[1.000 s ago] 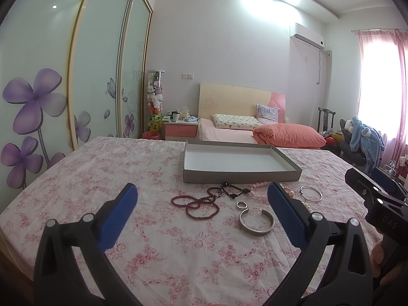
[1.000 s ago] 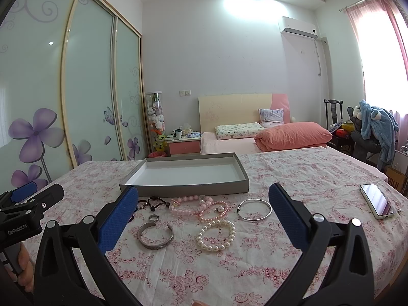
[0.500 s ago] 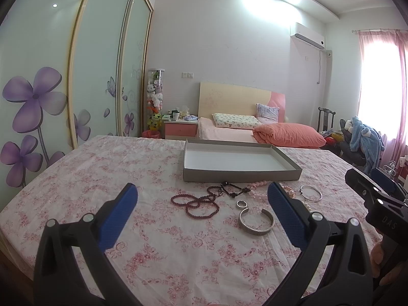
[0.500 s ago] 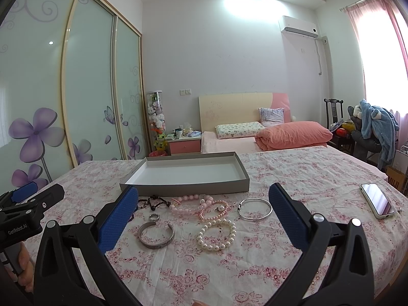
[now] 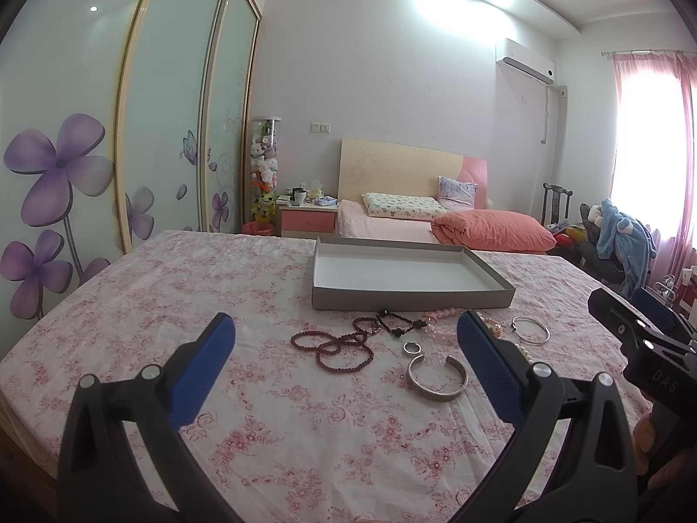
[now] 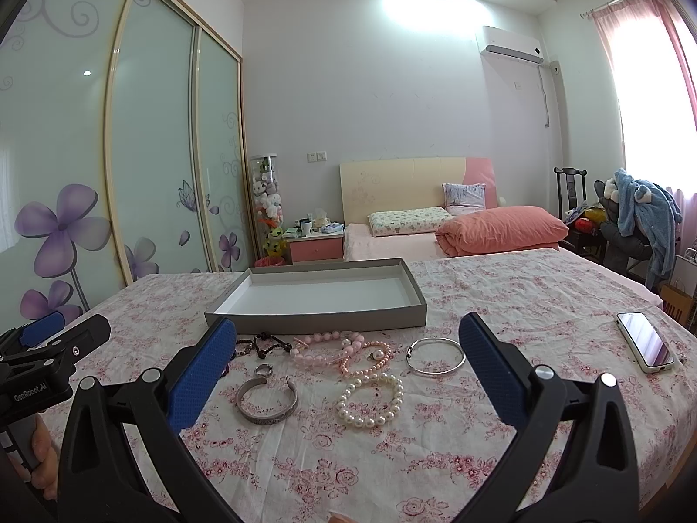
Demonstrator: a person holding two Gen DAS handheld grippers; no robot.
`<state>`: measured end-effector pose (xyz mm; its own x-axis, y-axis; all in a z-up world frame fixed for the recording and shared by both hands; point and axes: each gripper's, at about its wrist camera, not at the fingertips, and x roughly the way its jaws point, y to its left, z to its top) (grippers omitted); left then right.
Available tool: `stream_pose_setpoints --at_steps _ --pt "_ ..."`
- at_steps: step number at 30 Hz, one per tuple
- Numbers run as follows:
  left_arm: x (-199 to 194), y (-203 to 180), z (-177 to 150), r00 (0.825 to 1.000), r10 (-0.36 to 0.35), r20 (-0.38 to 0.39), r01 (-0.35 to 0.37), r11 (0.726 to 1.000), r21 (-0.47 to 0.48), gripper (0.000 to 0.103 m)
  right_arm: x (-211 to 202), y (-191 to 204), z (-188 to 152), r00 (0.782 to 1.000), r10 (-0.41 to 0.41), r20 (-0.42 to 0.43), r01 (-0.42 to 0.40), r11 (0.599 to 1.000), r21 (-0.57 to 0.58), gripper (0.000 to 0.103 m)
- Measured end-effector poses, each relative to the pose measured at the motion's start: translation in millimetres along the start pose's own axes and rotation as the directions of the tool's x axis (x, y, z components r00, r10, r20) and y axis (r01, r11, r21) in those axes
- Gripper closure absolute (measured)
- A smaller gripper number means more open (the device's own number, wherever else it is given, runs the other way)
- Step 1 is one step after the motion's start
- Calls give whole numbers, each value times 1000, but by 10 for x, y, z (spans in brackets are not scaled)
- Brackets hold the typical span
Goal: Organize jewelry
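The left gripper (image 5: 344, 342) is held level with its blue-padded jaws spread wide — nothing sits between them. The right gripper (image 6: 346, 344) is posed the same way, jaws wide apart and empty. Each tool shows at the edge of the other's view: the hand (image 6: 41, 466) on the left handle at the lower left, fingers (image 5: 653, 449) on the right handle at the lower right.
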<state>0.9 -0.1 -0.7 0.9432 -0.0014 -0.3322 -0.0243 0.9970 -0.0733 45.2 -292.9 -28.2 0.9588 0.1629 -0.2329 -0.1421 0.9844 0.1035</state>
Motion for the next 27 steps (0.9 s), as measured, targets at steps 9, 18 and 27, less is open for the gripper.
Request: stream_pose_setpoints --at_steps 9,18,27 --pt "2 1 0 1000 -1 -1 1 1000 -1 4 2 -16 -4 1000 0 -1 0 1000 0 2" --pt "3 4 1 1000 -1 -2 1 1000 -2 4 5 -36 -5 1000 0 -2 0 1000 1 2" --pt "3 13 -53 1000 -1 -2 1 1000 -2 4 8 -60 -1 1000 0 -3 0 1000 1 2"
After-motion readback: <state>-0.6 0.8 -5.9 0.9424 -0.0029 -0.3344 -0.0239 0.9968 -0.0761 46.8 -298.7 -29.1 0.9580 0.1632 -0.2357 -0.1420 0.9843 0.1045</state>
